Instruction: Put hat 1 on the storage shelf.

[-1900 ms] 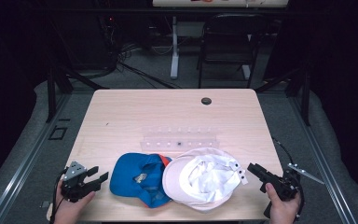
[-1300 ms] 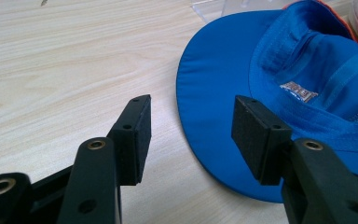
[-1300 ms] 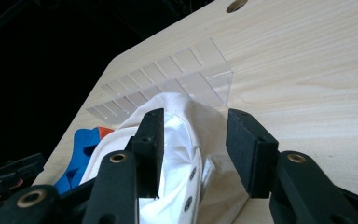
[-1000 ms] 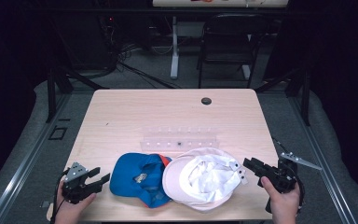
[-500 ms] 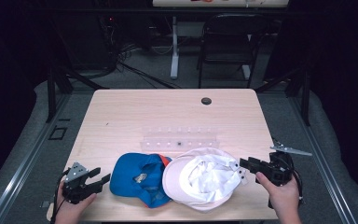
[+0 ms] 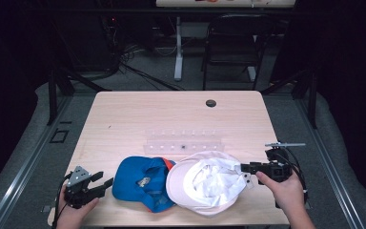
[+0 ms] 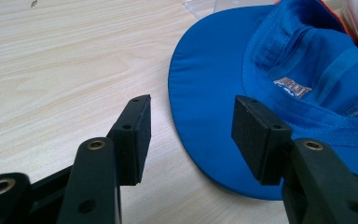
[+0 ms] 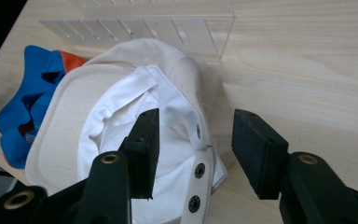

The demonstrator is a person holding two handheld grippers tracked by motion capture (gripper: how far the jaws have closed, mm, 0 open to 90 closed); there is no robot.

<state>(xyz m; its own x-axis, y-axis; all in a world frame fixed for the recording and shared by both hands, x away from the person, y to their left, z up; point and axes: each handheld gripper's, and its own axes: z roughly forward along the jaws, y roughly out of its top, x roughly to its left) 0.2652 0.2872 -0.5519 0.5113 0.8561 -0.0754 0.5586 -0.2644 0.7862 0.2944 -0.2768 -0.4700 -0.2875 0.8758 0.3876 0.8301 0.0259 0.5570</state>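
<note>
Where the blue cap (image 7: 279, 93) lies upside down on the counter (image 6: 138, 119), a small sewn label (image 7: 292, 87) shows inside its crown, its lettering too blurred to read. Beside it, touching, the white cap (image 6: 209, 183) also lies inside up, its snap strap (image 8: 200, 182) studded with dark snaps. Jaws spread on nothing, the left gripper (image 7: 191, 121) rests by the blue brim. Having just been opening, the right gripper (image 8: 193, 140) straddles the white cap's strap, pads off it.
</note>
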